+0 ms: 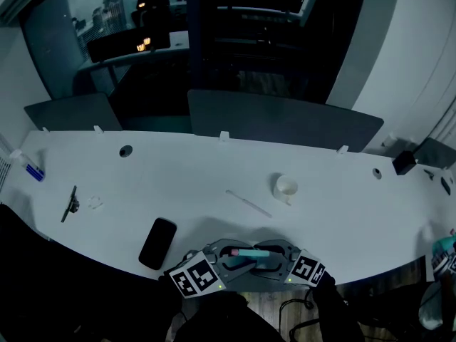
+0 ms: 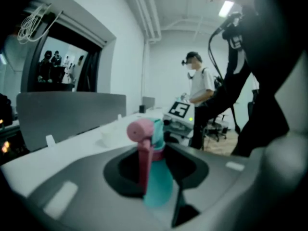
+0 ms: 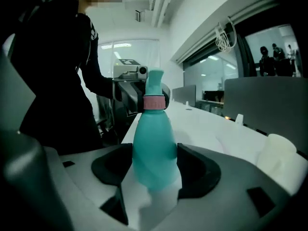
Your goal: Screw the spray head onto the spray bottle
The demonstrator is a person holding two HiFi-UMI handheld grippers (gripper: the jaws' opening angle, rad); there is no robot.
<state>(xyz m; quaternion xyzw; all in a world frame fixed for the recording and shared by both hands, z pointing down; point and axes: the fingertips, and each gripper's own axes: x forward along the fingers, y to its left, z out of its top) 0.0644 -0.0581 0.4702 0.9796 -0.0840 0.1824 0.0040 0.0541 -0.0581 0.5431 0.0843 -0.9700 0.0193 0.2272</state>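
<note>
Desk is white, long and mostly bare. The work sits at its near edge, tight against your body.

The grippers meet nose to nose there: left gripper at 9 o'clock of the job, right gripper at 3. The spray bottle hangs in the air between them, not resting on the desk. From the head view its long axis runs 9-to-3 with the pink end at 9. I can't tell how steeply it tilts.

In the right gripper view the pads sit against both flanks of the teal body, so it's clamped. In the left gripper view the jaws are closed round the spray head, with the pink trigger between them. The pink collar sits on the neck, but thread depth can't be read.

My read is that you're mid-screw. The left is on the head, so it turns and the right anchors. Keep the twist on the bottle's axis, since skew risks cross-threading. The trigger may foul a pad as you roll.

- **Phone**: 10 o'clock of the left gripper.
- **Thin rod**: 12 o'clock.
- **Cup**: 1 o'clock.

All three are well apart and none blocks you. The only crowding is the two gripper bodies themselves.
</note>
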